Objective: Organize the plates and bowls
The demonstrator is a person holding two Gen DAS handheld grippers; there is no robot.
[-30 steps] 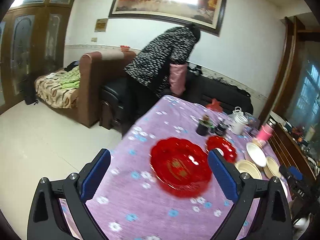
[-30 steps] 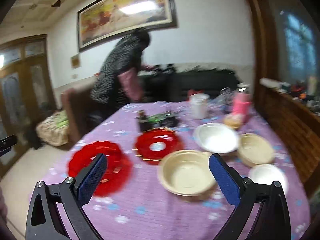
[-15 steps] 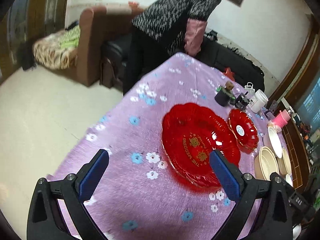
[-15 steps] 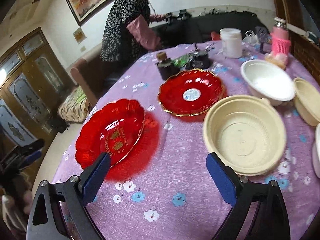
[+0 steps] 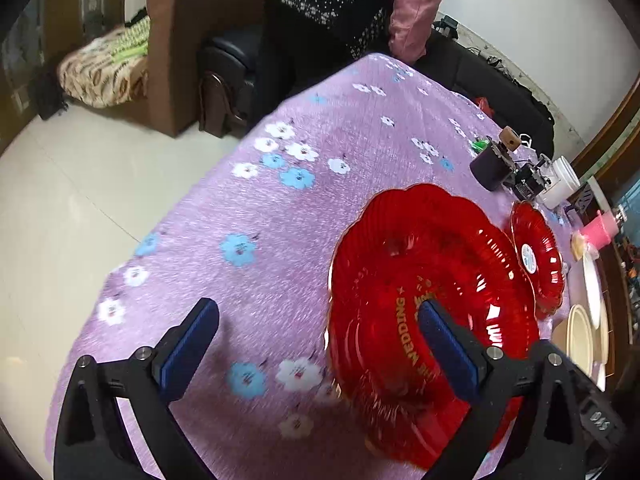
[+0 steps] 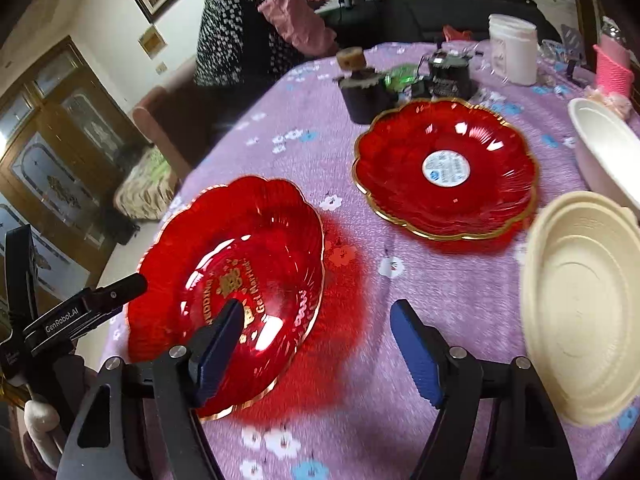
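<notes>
Your left gripper [image 5: 318,338] hangs low over the near edge of the tabletop [image 5: 280,184], its jaws wide apart and holding nothing. The left blue pad sits above the bare purple flowered cloth; the right pad sits over the inside of the large red plate [image 5: 432,300], so the plate's left rim lies between the two pads. You cannot tell from this view whether that pad touches the plate.

Your right gripper [image 6: 316,330] also has its jaws spread wide with nothing between them but cloth and the plate's right rim. Its left pad overlaps the gold-lettered centre of the large red plate [image 6: 240,264], and the right pad stands over bare cloth just beside it. At the far left of this view the dark finger of your left gripper [image 6: 80,312] reaches toward the plate's left edge.

To the right and farther back rests a smaller red plate [image 6: 444,168] with a gold rim and a round white sticker in its middle, apart from the large one. Right of it lies a cream bowl [image 6: 584,300], and behind that a white bowl [image 6: 604,152]. A person in a speckled top [image 6: 240,20] stands at the far end of the tabletop.
</notes>
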